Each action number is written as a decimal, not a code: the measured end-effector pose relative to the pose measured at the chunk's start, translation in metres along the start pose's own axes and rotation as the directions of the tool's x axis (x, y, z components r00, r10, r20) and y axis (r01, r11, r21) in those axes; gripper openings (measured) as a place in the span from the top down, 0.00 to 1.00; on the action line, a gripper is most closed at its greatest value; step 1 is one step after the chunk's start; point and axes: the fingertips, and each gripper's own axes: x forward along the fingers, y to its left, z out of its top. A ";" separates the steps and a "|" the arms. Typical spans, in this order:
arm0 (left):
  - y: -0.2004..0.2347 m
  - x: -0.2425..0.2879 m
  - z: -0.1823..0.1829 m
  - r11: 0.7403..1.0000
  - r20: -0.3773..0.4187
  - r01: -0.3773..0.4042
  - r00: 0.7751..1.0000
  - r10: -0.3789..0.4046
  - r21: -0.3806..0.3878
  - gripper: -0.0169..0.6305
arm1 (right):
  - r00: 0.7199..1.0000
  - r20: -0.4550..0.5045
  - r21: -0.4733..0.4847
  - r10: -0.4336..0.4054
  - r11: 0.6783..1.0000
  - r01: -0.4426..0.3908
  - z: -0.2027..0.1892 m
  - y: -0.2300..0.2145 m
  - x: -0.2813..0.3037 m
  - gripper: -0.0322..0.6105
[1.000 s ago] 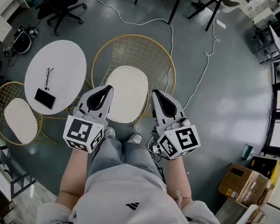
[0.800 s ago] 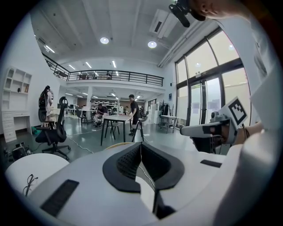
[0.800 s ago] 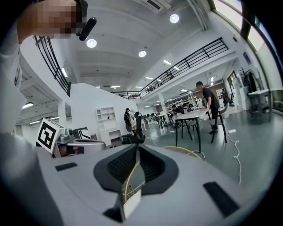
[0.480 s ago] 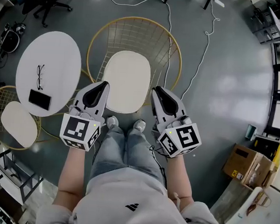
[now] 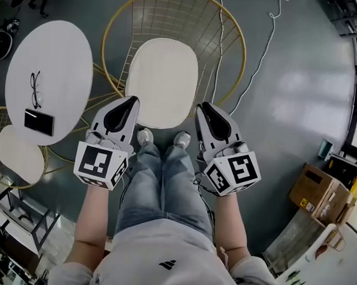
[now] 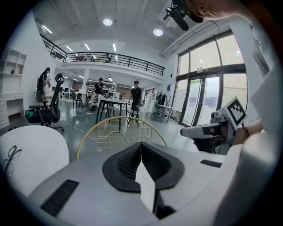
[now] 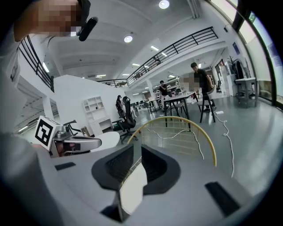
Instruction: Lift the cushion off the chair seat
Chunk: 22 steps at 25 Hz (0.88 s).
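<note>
1. Hovering on either side of the person's knees, the left gripper (image 5: 127, 107) had its jaws pressed together on nothing. The right gripper (image 5: 207, 113) had its jaws parting, with a narrow gap and nothing gripped in it.
2. The cushion (image 5: 161, 80) lay flat on the seat of the wire chair (image 5: 235, 49), just ahead of both tips and untouched, so the lift had not begun.
3. Judged from there, a closed left gripper could only nudge the near edge and push the cushion back; it would need to open first. A one-sided pinch by the right might let the pad droop or slip, and jaws going in too low could snag the wire mesh.
4. Only the head view showed the cushion whole, plus the white table (image 5: 50, 65) with glasses (image 5: 35, 89) and a phone (image 5: 38, 122). The right gripper view gave just a pale sliver, apparently cushion, through its gap.
5. Only the gripper views showed the far room: desks, a balcony railing and people standing.
</note>
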 end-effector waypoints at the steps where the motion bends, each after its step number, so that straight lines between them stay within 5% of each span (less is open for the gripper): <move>1: 0.001 0.001 -0.005 1.000 -0.007 0.001 1.000 -0.001 -0.006 0.95 | 1.000 -0.007 0.006 -0.002 1.000 0.002 -0.006 -0.001 0.002 0.86; 22: 0.023 0.054 -0.106 0.998 -0.110 0.052 0.992 -0.055 -0.027 0.95 | 0.987 -0.152 0.082 -0.049 0.995 0.062 -0.120 -0.035 0.048 0.84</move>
